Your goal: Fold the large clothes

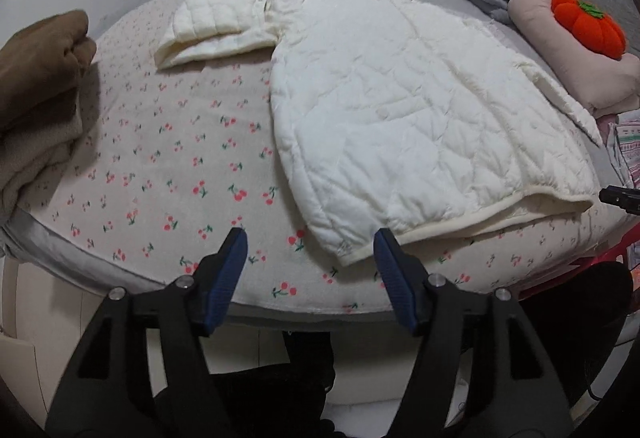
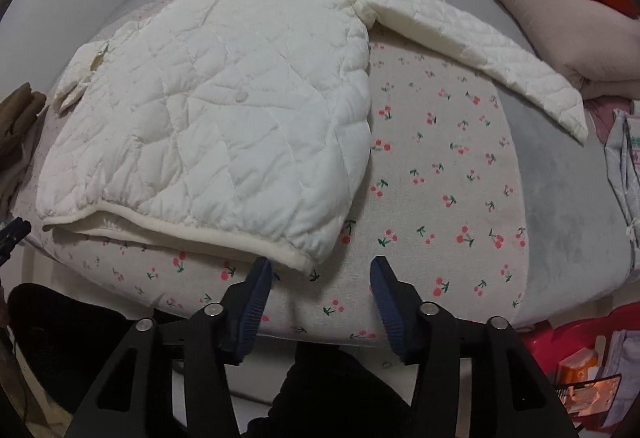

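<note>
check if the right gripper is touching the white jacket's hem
Apart. In the right wrist view the right gripper stands open, with nothing between its fingers; the white jacket hem ends just beyond the left fingertip, with cherry-print sheet showing between them.

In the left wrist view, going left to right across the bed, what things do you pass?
Folded brown fleece blanket → folded-over quilted sleeve → body of the cream quilted jacket → dusty-pink pillow carrying the orange plush pumpkin, all on the cherry-print sheet.

White quilted jacket [image 2: 224, 106] flat on cherry-print cloth [image 2: 440, 166], 1 sleeve folded, 1 outstretched.
</note>
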A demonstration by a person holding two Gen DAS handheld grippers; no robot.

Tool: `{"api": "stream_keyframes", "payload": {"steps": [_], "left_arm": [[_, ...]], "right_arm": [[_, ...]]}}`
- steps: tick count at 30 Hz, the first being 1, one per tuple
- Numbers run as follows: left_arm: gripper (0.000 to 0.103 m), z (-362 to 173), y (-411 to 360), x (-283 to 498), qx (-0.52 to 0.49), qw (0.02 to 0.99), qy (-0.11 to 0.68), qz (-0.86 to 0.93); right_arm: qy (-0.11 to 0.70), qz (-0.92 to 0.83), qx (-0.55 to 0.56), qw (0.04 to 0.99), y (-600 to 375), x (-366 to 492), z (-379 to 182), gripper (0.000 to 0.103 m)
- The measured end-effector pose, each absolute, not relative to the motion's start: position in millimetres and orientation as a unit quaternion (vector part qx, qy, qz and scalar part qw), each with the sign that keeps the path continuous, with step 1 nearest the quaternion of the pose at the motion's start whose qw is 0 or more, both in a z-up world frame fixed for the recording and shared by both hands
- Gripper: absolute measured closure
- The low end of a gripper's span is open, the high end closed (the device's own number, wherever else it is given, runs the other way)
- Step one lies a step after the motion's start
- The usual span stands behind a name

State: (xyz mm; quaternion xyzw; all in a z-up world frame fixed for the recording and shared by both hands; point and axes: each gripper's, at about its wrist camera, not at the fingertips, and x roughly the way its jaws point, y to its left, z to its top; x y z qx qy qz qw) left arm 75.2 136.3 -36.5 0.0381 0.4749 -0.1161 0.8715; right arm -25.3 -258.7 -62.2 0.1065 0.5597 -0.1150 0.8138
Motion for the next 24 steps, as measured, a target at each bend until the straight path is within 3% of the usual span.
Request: {"api": "stream_keyframes", "payload": {"steps": [5, 14, 17, 24], "left_arm": [[0.032, -26, 92, 104, 0.042, 0.871, 0.461, -0.161], [0.032, -84, -13, 135, 0.098, 0.832, 0.483, -0.255], [0.031, -105, -19, 122, 0.139, 0.815, 0.491, -0.275], [0.031, -98, -9, 117, 0.137, 0.784, 0.531, -0.291]], "right_arm": [[0.519, -0.079, 0.108, 0.844, -238, 1, -39, 0.032], [0.557, -0.031, 0.121, 0.821, -198, 79, -101, 0.032], [0.582, -0.047, 0.102, 0.806, -198, 77, -128, 0.032], [0.6, -0.057, 0.062, 0.796, -182, 62, -128, 0.032]]}}
